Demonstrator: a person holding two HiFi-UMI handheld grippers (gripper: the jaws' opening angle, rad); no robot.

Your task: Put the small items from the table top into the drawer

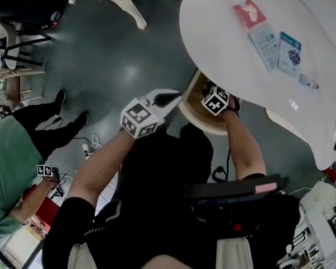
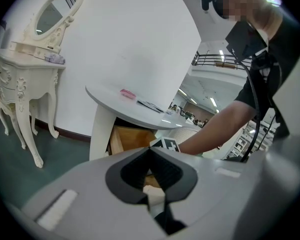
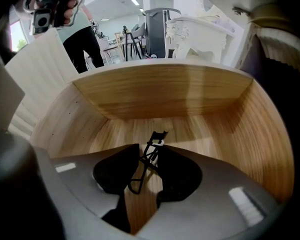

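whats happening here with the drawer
A person works two grippers at a white table. The right gripper reaches down into the open wooden drawer with a black eyelash curler between its jaws; whether they grip it is unclear. The left gripper hovers nearby, jaws together and empty. Several packets lie on the tabletop.

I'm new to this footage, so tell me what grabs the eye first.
A black eyelash curler sits between the parted jaws of the right hand-held gripper, which reaches down into the open wooden drawer. On the round white table above it, a pink packet and two bluish packets lie near the far edge.
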